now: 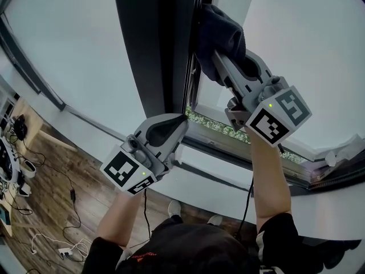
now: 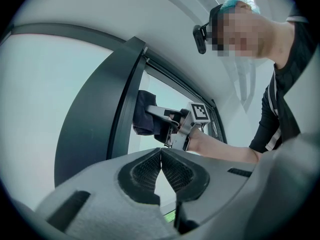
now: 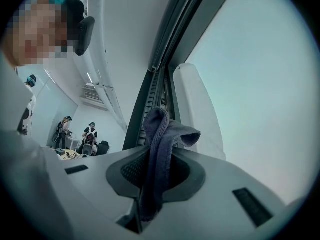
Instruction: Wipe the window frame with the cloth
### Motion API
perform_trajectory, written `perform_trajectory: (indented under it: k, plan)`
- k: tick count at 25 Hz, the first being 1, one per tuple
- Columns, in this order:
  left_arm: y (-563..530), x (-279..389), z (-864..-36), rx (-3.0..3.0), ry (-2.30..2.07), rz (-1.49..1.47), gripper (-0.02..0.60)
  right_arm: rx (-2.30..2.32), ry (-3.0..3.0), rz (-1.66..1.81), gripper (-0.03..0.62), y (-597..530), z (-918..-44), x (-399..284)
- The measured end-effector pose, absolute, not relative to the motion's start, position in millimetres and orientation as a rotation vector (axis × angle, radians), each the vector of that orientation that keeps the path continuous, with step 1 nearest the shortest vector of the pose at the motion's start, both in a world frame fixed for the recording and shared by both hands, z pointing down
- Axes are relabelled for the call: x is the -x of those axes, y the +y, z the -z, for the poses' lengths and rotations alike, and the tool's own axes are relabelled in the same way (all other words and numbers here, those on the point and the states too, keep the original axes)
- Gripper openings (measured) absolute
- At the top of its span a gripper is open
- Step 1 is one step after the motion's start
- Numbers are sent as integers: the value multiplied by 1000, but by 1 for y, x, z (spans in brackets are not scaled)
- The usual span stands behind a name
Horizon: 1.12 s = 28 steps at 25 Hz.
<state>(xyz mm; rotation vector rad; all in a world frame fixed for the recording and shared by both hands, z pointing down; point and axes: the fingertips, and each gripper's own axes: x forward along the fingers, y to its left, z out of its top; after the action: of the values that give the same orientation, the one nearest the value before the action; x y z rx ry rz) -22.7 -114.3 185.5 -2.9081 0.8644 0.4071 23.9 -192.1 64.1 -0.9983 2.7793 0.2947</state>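
Observation:
A dark grey cloth (image 1: pixel 219 36) is bunched in my right gripper (image 1: pixel 212 49), which is shut on it and presses it against the dark vertical window frame (image 1: pixel 171 44). In the right gripper view the cloth (image 3: pixel 159 149) hangs folded between the jaws, with the frame (image 3: pixel 162 79) just ahead. My left gripper (image 1: pixel 181 121) is lower down, near the bottom of the frame, shut with nothing in it. The left gripper view shows its pads touching (image 2: pixel 161 166) and, beyond them, the right gripper (image 2: pixel 150 118) with the cloth (image 2: pixel 144 115) on the frame (image 2: pixel 107 109).
The window sash (image 1: pixel 245 147) stands open, with greenery (image 1: pixel 214 124) visible through the gap at the sill. On the wooden floor (image 1: pixel 51 176) below lie cables and devices. White crumpled material (image 1: pixel 345 152) rests on the sill at right. People stand far back in the room (image 3: pixel 87 136).

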Motion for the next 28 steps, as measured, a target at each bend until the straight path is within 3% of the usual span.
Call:
perform_trajectory:
  k: [18, 28]
  plan:
    - [-120, 21, -195, 3003, 917, -388, 21, 970, 2857, -122, 51, -192, -101, -17]
    - [-120, 24, -241, 3054, 935, -347, 21, 991, 2884, 15, 51, -193, -173, -13]
